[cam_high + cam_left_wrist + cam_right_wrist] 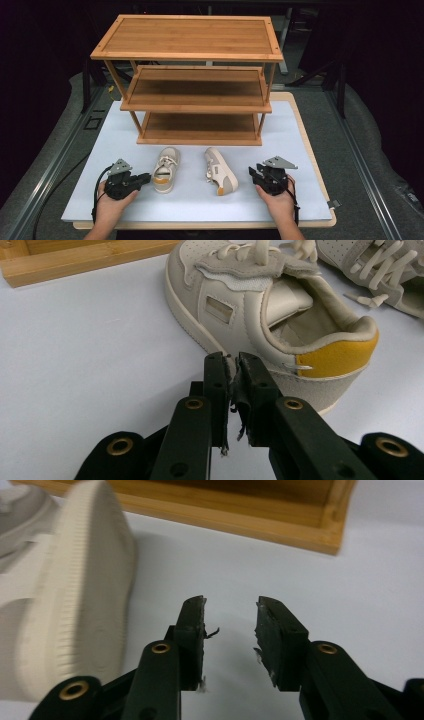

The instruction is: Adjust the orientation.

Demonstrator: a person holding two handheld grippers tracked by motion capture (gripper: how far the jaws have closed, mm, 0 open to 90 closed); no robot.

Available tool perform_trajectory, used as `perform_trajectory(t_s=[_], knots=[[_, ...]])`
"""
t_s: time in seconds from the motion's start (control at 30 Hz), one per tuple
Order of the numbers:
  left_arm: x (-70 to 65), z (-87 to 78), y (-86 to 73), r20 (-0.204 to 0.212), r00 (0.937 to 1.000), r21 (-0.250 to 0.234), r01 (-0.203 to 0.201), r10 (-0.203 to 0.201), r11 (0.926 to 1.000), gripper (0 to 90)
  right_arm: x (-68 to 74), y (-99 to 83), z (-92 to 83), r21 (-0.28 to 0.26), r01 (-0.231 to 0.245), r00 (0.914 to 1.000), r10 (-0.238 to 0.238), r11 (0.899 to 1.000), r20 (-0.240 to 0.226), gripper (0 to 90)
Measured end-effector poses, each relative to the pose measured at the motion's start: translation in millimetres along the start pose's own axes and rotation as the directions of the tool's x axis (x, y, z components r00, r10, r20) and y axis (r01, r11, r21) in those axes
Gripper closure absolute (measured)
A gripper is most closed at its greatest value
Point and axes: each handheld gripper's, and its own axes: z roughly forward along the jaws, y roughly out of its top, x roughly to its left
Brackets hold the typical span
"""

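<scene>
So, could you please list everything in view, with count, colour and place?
rack: one, brown wood, three shelves, back of the mat
mat: one, pale blue, on the table
table: one, light wood edge, under the mat
left shoe: one, cream with yellow heel, upright, before the rack
right shoe: one, cream, on its side, sole toward the right gripper
left gripper: black, nearly shut, empty
right gripper: black, open, empty
hands: two, front edge
</scene>
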Motion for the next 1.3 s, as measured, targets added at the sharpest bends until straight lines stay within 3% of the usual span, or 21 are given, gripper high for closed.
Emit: perform_trajectory(t_s=[0.13,0.2,0.23,0.3,0.4,0.47,0.5,0.57,0.67,0.87,0.93,0.97,1.07,1.2,1.3], knots=[[1.3,-0.9,-0.6,-0.008,1.0,-0.006,0.003,-0.003,1.0,81.7,13.1,1.4,-3.7,-0.017,0.049,0.9979,-0.049,0.999,-0.042,65.6],[1.8,-2.2,-0.4,-0.012,0.9999,-0.006,-0.001,0.001,1.0,81.3,16.6,1.6,-4.0,-0.016,0.062,0.9973,-0.062,0.998,-0.04,65.0],[1.9,-2.5,-0.2,-0.011,0.9999,-0.005,-0.001,0.001,1.0,80.8,23.1,2.0,-4.6,-0.016,0.09,0.9955,-0.091,0.996,-0.027,62.8],[2.1,-2.4,-0.3,-0.012,0.9999,-0.005,0.0,0.0,1.0,80.6,27.7,2.7,-5.3,-0.029,0.104,0.9936,-0.105,0.994,-0.043,62.2],[2.5,-1.3,-0.9,-0.009,0.9999,-0.004,0.006,-0.006,1.0,80.3,32.2,4.2,-7.5,-0.032,0.107,0.9927,-0.109,0.994,-0.052,64.3],[2.7,-1.6,-0.9,-0.008,0.9999,-0.006,0.008,-0.008,1.0,79.9,35.3,5.7,-10.5,-0.02,0.105,0.9939,-0.106,0.994,-0.031,70.2],[2.9,-1.6,-0.9,-0.008,0.9999,-0.005,0.006,-0.006,1.0,79.8,35.6,6.1,-11.1,-0.031,0.101,0.9929,-0.103,0.994,-0.061,72.8],[3.2,-1.5,-1.0,-0.008,0.9999,-0.004,0.006,-0.006,1.0,79.6,36.1,6.4,-11.9,-0.032,0.103,0.9922,-0.105,0.994,-0.066,75.1],[3.3,-1.1,-1.3,-0.007,0.9999,-0.005,0.013,-0.013,0.9999,79.2,41.2,7.4,-16.2,-0.034,0.104,0.9877,-0.107,0.994,-0.114,84.1],[3.2,-1.3,-1.3,-0.01,0.9999,-0.005,0.011,-0.011,0.9999,78.5,49.5,9.6,-20.8,-0.052,0.097,0.9796,-0.105,0.994,-0.171,89.6],[3.2,-1.2,-1.3,-0.009,0.9999,-0.004,0.011,-0.011,0.9999,78.5,51.5,9.7,-21.1,-0.042,0.105,0.9811,-0.111,0.994,-0.159,89.6],[3.3,-1.0,-1.3,-0.009,0.9999,-0.003,0.012,-0.012,0.9999,78.3,53.6,9.0,-18.9,-0.039,0.116,0.9772,-0.121,0.992,-0.174,89.2],[3.4,-0.9,-1.4,-0.008,0.9999,-0.002,0.013,-0.013,0.9999,77.9,54.5,8.0,-15.7,-0.029,0.127,0.9761,-0.131,0.991,-0.174,88.6],[3.8,-1.3,-1.3,-0.009,0.9999,-0.003,0.014,-0.014,0.9999,77.7,51.9,7.3,-12.8,-0.019,0.13,0.9769,-0.131,0.991,-0.169,88.5],[3.6,-1.0,-1.4,-0.009,0.9999,-0.004,0.015,-0.015,0.9999,77.6,49.4,7.1,-13.2,-0.014,0.131,0.9814,-0.131,0.991,-0.14,89.2]])
